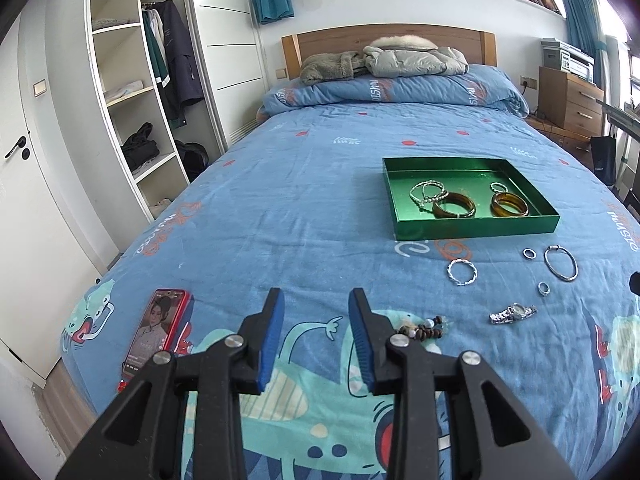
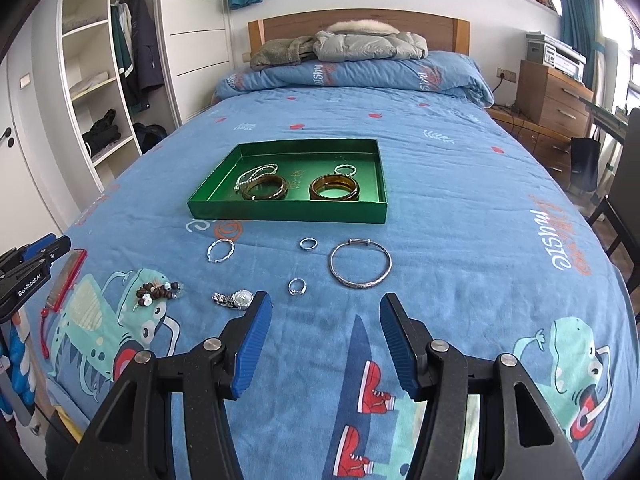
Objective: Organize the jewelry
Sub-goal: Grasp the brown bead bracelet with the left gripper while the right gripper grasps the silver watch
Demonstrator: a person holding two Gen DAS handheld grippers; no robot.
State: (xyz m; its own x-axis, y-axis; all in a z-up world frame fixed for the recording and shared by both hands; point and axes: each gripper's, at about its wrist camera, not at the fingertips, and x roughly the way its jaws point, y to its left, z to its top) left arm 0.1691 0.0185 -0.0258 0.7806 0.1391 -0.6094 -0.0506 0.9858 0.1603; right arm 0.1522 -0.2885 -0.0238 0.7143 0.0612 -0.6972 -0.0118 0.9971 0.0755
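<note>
We see the task about half done. In the green tray (image 2: 208,204) on the blue bedspread (image 2: 460,208) there lie already two amber bangles (image 2: 334,188), a beaded bracelet (image 2: 254,174) and a small twisted ring (image 2: 345,169). Outside the tray, between its near wall and the grippers, six pieces wait: a twisted silver bangle (image 2: 220,249), a small ring (image 2: 308,243), a large silver bangle (image 2: 360,264), a second ring (image 2: 297,286), a silver wristwatch (image 2: 234,299) and a wooden bead bracelet (image 2: 158,290). They all lie apart from each other, none touching the tray.

The right gripper (image 2: 325,344) hangs above the bedspread and points downward and forward to the loose pieces. Its blue pads (image 2: 252,354) stand well apart and nothing is between them. The wristwatch is just beyond its left fingertip and the second ring a little further, so we judge that one of these is the nearest candidate (this is only our guess from the layout).

The left gripper (image 1: 316,340) is also tilted down over the bedspread, its jaws apart and empty. The wooden bead bracelet (image 1: 424,330) lies just beside its right finger, partly hidden behind it, not between the pads. A red phone (image 1: 158,330) rests to its left near the edge of the bed; it is not jewelry and we think it needs no handling.
</note>
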